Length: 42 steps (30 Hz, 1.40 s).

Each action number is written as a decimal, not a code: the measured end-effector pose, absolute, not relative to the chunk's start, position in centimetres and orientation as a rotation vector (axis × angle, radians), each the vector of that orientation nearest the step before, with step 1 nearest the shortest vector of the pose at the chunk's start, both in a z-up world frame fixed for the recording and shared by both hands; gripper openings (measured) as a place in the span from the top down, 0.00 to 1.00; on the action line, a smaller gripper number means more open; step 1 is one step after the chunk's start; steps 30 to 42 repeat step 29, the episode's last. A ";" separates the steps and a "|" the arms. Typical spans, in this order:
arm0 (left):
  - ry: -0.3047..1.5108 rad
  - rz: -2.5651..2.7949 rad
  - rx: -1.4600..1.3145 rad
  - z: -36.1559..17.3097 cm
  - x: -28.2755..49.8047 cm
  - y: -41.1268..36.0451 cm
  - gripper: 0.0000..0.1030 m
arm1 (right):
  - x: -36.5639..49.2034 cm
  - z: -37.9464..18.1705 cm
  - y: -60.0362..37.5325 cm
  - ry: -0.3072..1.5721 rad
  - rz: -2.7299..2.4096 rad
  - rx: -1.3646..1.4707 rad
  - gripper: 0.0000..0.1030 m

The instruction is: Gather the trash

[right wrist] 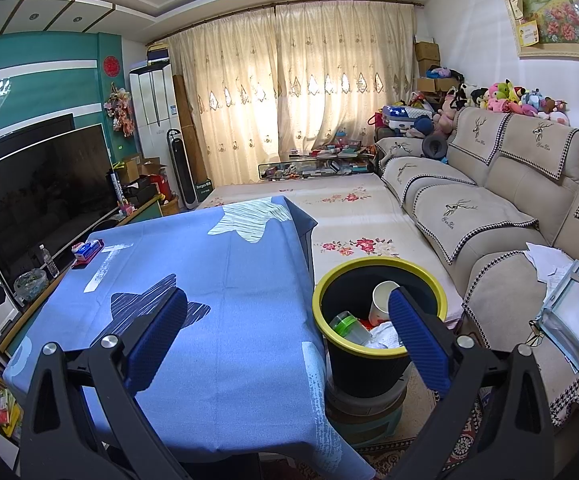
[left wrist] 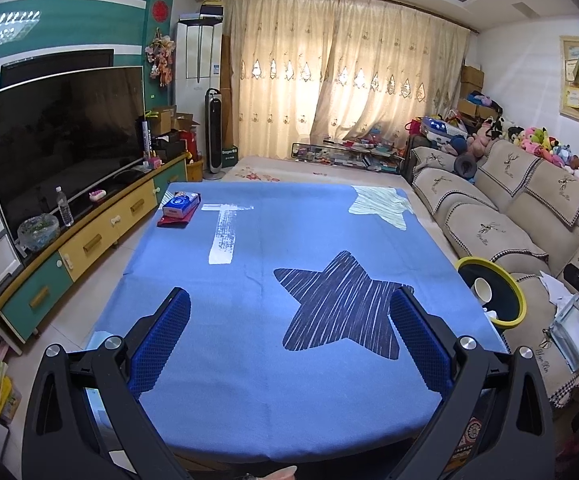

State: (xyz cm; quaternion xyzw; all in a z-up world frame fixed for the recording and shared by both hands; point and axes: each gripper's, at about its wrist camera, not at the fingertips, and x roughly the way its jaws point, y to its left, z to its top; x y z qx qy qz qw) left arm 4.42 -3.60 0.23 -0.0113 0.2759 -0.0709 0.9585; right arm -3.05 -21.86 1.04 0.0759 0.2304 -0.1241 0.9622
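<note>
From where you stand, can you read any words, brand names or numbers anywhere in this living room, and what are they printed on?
"Deeyeo": probably, small white print on the green box beside the tall black tower fan.
Blue tissue pack on the blue star-patterned tablecloth: white logo, too blurred to read.
Sofa cover embroidery: script too small.
Yellow notes on the framed flower painting: unreadable.

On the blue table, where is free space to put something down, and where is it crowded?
Nearly all the tablecloth is bare: the whole stretch from the near edge past the dark star to the pale star. Only the far left corner is taken, by a tissue pack. Beside the right edge, the bin already holds trash.
</note>
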 end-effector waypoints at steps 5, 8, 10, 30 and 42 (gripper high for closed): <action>0.570 -0.147 -0.020 0.2 4.6 -3.5 0.05 | -3.1 0.9 -21.8 0.466 -0.251 0.154 0.07; 0.571 -0.148 -0.020 0.2 4.6 -3.4 0.05 | -3.1 1.0 -21.8 0.467 -0.252 0.155 0.07; 0.572 -0.150 -0.019 0.2 4.6 -3.4 0.05 | -3.0 0.9 -21.8 0.468 -0.253 0.155 0.07; 0.740 -0.180 -0.038 -4.7 15.0 -2.9 0.05 | 4.0 -1.9 -20.6 0.584 -0.194 0.117 0.07; 0.740 -0.180 -0.038 -4.7 15.0 -2.9 0.05 | 4.0 -1.9 -20.6 0.584 -0.194 0.117 0.07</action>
